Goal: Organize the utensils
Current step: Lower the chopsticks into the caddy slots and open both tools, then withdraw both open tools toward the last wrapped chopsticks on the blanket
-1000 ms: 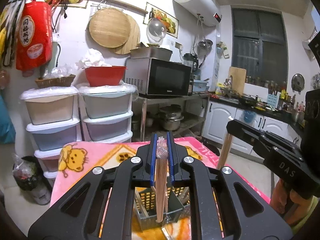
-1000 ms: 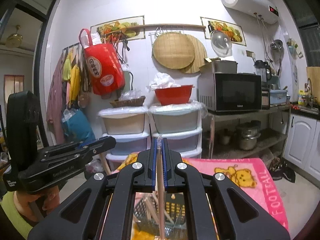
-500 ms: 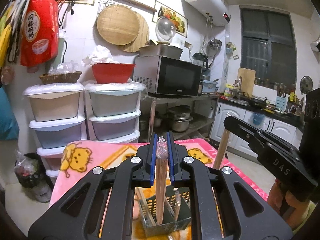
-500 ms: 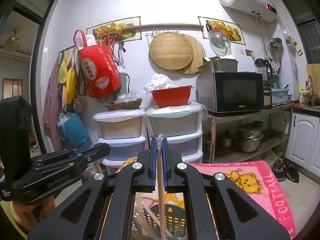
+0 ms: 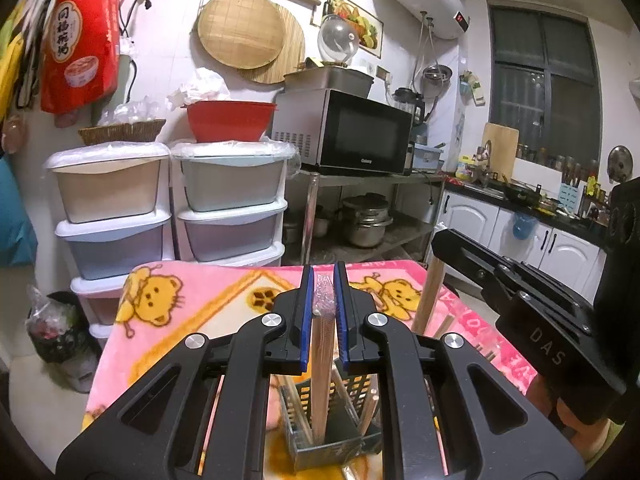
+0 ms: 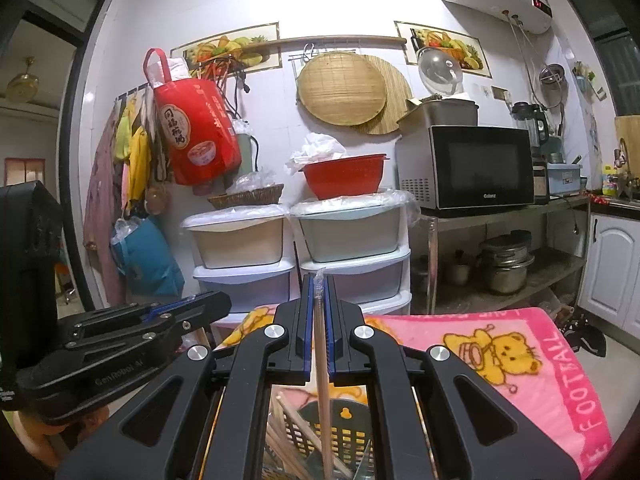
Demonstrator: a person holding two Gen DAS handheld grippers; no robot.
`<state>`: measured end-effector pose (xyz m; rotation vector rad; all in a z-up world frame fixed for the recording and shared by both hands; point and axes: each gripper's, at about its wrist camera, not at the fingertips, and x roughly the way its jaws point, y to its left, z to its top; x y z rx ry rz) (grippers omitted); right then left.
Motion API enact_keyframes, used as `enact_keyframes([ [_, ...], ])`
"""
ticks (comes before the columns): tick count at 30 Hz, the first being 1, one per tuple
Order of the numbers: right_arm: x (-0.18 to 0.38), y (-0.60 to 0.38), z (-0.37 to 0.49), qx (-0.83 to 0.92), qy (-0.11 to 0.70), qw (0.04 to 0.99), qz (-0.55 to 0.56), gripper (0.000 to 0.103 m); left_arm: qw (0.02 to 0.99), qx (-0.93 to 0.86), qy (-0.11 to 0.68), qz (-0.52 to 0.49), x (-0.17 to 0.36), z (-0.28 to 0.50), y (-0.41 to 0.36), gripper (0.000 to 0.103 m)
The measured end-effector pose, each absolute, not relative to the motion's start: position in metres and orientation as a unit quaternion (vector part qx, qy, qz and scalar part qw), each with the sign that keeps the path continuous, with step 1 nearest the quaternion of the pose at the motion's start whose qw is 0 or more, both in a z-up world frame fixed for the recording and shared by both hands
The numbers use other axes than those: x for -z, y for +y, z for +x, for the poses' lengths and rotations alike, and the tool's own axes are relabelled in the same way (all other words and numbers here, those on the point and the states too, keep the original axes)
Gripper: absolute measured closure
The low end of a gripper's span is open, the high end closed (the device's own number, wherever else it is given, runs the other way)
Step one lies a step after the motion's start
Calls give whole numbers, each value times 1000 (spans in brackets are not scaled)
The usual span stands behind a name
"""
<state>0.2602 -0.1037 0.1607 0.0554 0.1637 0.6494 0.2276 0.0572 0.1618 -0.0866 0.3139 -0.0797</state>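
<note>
- Over the utensil basket (image 5: 332, 432), at the near edge of the pink blanket (image 5: 200, 312), we hold two lots of wooden chopsticks, one per gripper, each hanging nearly upright with its lower end inside the basket.
- Left gripper (image 5: 323, 312): pressed together on a bundle of chopsticks (image 5: 321, 376), pinched near the upper end, where a scrap of clear wrap covers the tips.
- Right gripper (image 6: 319, 320): clamped on a single slim chopstick (image 6: 325, 400), likewise taken near the top, with a wisp of clear wrap above the jaws.
- Handling, as we judge it: light, stiff, smooth sticks. A high pinch lets them swing like a pendulum, and the wrap may make the hold slippery. A grip nearer the middle would steady them, though the high one keeps the jaws clear of the basket rim.
- Look: pale, plain wood, straight, of even thickness.
- Basket: dark perforated plastic, divided into compartments, with several chopsticks leaning inside already. Which compartment each held lot enters we cannot tell.
- Surroundings: blanket printed with yellow bears; stacked storage drawers (image 5: 232, 208) and a microwave (image 5: 352, 132) stand beyond.
</note>
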Motion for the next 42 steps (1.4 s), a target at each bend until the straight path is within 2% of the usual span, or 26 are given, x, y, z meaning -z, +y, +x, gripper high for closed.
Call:
enact_keyframes([
  [22, -128, -105, 267, -296, 118, 947, 28, 97, 980, 41, 189, -47, -124, 231, 56, 96],
  [32, -115, -126, 260, -276, 143, 950, 38, 82, 977, 37, 201, -60, -115, 225, 63, 96],
  [36, -110, -134, 256, -268, 155, 950, 41, 77, 976, 35, 205, -67, -111, 221, 66, 80],
  [38, -107, -139, 253, -263, 162, 950, 43, 74, 976, 34, 206, -70, -111, 219, 68, 77],
  [42, -101, -146, 248, -255, 176, 950, 44, 71, 975, 30, 206, -75, -109, 213, 71, 64],
])
